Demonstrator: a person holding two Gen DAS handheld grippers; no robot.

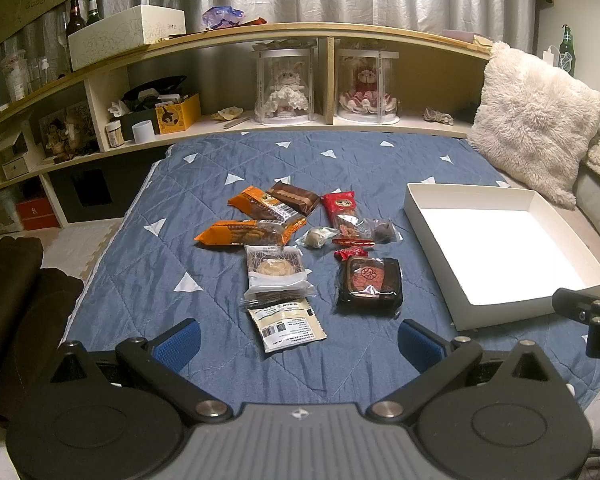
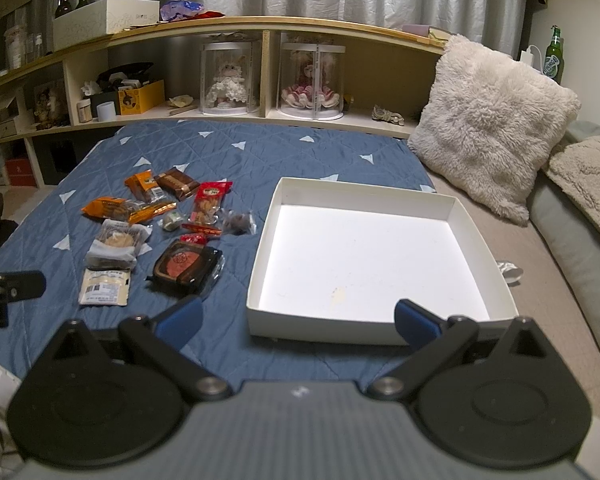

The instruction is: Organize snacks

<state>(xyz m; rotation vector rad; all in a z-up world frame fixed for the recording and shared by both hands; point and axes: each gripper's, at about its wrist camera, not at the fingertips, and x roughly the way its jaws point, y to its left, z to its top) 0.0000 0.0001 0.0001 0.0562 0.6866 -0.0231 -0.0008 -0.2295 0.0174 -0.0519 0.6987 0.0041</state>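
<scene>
**Left wrist view: a loose pile of light, crinkly packets, and an empty box waiting**

Left wrist view puts the snacks straight ahead of you, scattered on the blue quilt [image 1: 140, 280] of the bed. Your left gripper [image 1: 298, 342] hangs low over the near edge with its blue pads spread wide and nothing between them. The right gripper [image 2: 296, 316] is likewise spread and empty, just in front of the near wall of the white box [image 2: 320, 326], which sits on the bed to the right of the pile with nothing in it.

Nearest you is the white sachet [image 1: 286, 325], flat against the quilt. It will probably be the hardest to lift, being thin and limp; try pinching a crimped edge rather than its face. Touching its far edge is the clear-wrapped cookie pack [image 1: 276, 274], which looks brittle inside, so close gently across its short sides. The dark tray pastry [image 1: 370, 282] has a stiff plastic shell, likely the easiest hold: take it across the width.

Farther off lie two orange cookie packs [image 1: 244, 233], overlapping each other, a brown bar [image 1: 294, 197], a red packet [image 1: 346, 214] and two small wrapped sweets [image 1: 318, 237]. All look light. Their film is glossy and probably slippery, and the soft quilt will give under your pads, so come down squarely and grip the body, not the loose wrapper tails.
</scene>
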